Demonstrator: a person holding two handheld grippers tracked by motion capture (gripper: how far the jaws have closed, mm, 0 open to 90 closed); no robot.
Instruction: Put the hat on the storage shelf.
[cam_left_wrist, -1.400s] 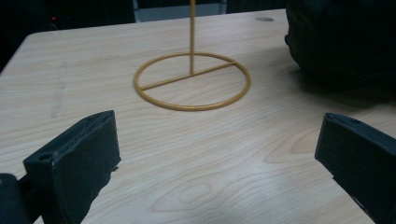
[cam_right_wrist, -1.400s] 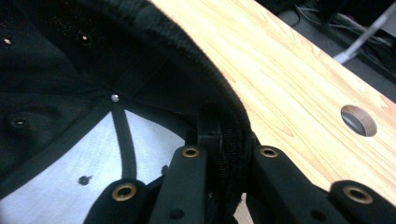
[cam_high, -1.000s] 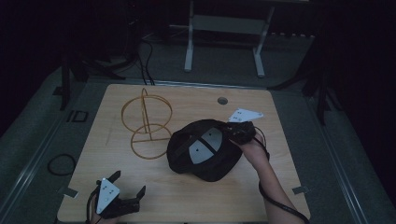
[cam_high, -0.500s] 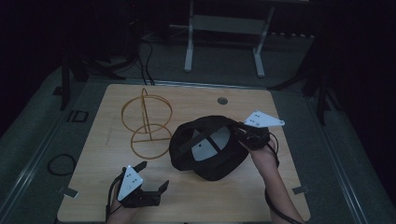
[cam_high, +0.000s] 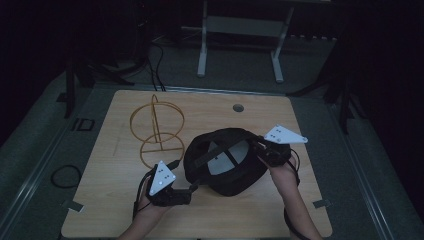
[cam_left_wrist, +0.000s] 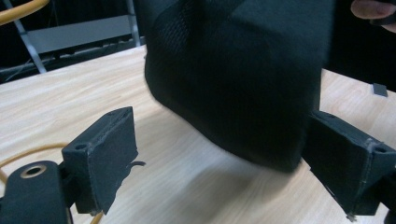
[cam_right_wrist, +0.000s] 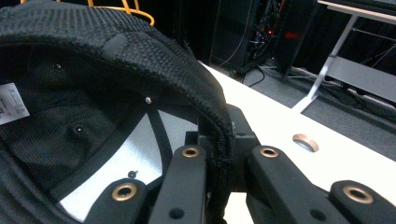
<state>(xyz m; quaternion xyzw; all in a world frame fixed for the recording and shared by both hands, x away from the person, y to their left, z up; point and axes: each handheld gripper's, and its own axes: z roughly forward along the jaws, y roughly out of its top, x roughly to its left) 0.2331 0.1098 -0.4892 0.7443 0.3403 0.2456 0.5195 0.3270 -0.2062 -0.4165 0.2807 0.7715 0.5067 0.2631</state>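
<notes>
A black cap lies upside down over the wooden table, its white label and inner band facing up. My right gripper is shut on the cap's rim at the cap's right side, with the fabric pinched between the jaws. At the cap's lower left edge, my left gripper stands open. Its jaws have just been closing. In the left gripper view a dark lobe of the cap hangs between the pads, nearer the right one, and they do not press on it.
A yellow wire stand with two rings rises at the table's left middle, just left of the cap. A round hole sits near the table's far edge. Beyond the table are metal frame legs and floor cables.
My left gripper has come right and up from the table's near left corner to the cap's edge. The right gripper has shifted slightly right, still holding the rim.
</notes>
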